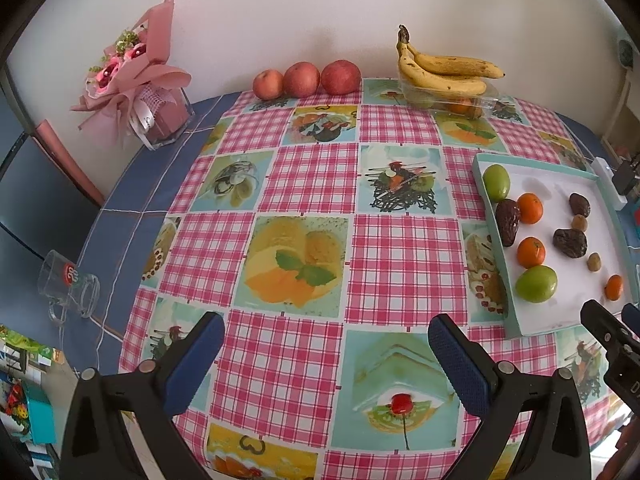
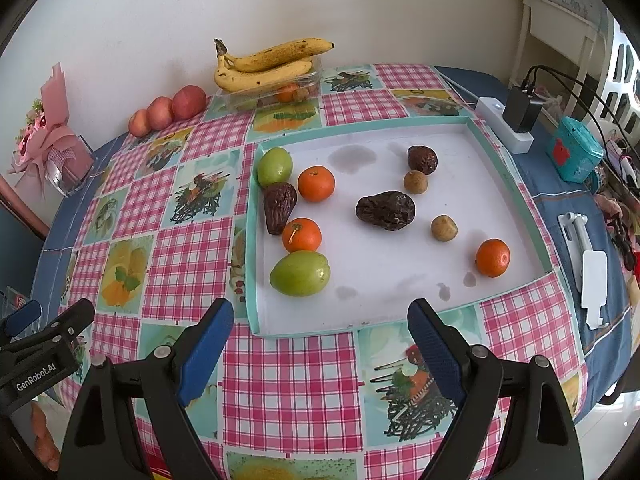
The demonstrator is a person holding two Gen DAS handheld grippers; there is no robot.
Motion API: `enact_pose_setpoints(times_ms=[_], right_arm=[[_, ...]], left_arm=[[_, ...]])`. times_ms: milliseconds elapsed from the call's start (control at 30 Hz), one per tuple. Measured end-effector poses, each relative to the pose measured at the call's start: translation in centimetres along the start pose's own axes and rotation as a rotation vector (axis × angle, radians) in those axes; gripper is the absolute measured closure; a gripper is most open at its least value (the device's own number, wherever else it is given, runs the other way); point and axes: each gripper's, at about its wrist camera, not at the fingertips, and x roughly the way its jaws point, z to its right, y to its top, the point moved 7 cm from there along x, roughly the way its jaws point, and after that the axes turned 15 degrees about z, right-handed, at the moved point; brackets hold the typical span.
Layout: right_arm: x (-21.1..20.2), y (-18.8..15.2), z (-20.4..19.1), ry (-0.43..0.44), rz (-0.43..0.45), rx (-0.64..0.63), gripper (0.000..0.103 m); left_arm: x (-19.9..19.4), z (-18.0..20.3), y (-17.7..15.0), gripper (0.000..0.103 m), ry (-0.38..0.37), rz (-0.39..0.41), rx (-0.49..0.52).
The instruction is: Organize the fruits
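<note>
A shallow white tray with a teal rim (image 2: 400,128) (image 1: 490,224) holds mixed fruit: two green fruits (image 2: 300,273) (image 2: 274,167), three small oranges (image 2: 316,183) (image 2: 302,235) (image 2: 493,257), dark wrinkled fruits (image 2: 386,210) (image 2: 279,207) (image 2: 422,159) and two small brown ones (image 2: 444,227). My right gripper (image 2: 320,326) is open and empty, just in front of the tray's near edge. My left gripper (image 1: 326,340) is open and empty over the checked tablecloth, left of the tray. Bananas (image 1: 444,68) lie on a clear box; three red apples (image 1: 306,78) line the wall.
A pink bouquet in a clear vase (image 1: 140,80) stands at the back left. A glass mug (image 1: 70,288) lies on the blue cloth at the left. A white power strip with a black charger (image 2: 516,120), a teal box (image 2: 574,154) and a white stand (image 2: 588,264) lie right of the tray.
</note>
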Motion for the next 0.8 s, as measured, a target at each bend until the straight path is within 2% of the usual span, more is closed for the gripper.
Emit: enact_pose_setpoints(times_ms=[800], right_arm=[[0.14, -0.06, -0.31, 0.004, -0.005, -0.013, 0.014]], left_arm=[[-0.05, 0.23, -0.22, 0.000, -0.018, -0.004, -0.008]])
